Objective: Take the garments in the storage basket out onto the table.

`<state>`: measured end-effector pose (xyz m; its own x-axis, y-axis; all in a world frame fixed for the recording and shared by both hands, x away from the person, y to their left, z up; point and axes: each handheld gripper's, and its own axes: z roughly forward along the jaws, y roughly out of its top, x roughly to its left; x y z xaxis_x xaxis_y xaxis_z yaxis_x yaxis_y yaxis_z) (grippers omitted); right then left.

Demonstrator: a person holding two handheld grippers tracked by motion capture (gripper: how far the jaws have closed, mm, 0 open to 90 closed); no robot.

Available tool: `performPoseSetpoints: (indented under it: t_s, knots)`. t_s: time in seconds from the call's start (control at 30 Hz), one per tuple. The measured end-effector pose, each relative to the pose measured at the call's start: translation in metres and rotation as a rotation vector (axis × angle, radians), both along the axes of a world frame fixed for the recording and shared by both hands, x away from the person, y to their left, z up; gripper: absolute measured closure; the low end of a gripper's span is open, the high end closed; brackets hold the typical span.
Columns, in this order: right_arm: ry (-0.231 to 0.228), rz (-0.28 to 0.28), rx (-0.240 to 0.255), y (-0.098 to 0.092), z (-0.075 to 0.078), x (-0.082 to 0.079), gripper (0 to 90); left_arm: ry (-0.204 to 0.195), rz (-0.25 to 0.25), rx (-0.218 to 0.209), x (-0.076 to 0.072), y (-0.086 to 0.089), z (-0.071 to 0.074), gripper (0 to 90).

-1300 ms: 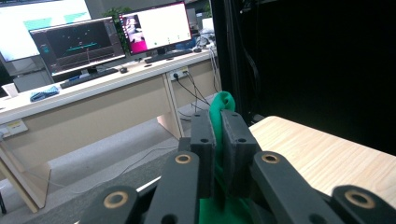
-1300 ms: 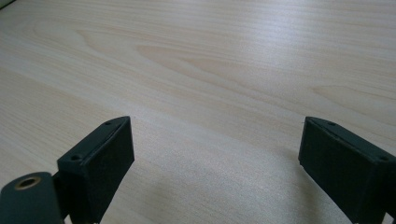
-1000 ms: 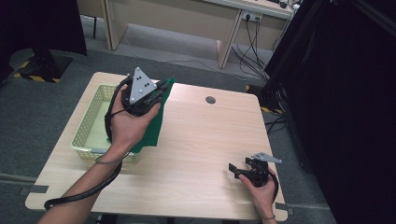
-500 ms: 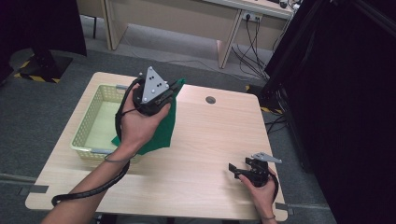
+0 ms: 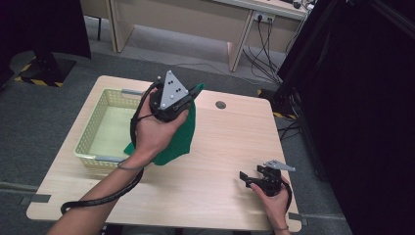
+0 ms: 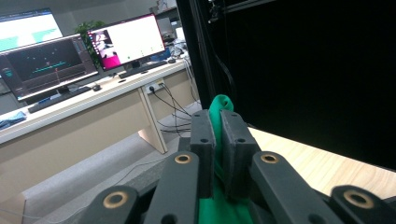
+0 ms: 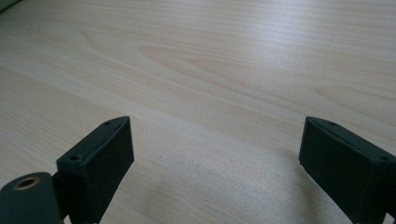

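Pale yellow plastic makes the basket (image 5: 105, 128) at the left of the wooden table (image 5: 215, 161); I cannot see anything inside it. Just beside it, the left gripper (image 5: 192, 94) is lifted above the table with its jaws pressed together on a fold of the green cloth (image 5: 178, 139), which hangs down under the hand, its lower edge touching the basket rim and the tabletop. In the left gripper view a small bit of the cloth (image 6: 219, 105) comes out above the pads. At the right, the right gripper (image 5: 247, 179) rests low near the table edge, jaws wide and holding nothing. I think the risk is that the hanging part catches on the basket rim, or that the thin fold slips out from the pads if the hand swings quickly.
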<state>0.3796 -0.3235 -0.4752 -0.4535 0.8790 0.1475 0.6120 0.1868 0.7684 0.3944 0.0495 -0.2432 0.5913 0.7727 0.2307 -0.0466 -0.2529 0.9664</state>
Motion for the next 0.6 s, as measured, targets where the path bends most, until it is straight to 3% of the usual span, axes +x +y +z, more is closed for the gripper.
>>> performPoseSetpoints:
  t_s: [0.6]
  knots:
    - [-0.001, 0.002, 0.005, 0.000, 0.000, 0.000, 10.7, -0.006, -0.053, 0.024, -0.001, -0.027, 0.003, 84.1]
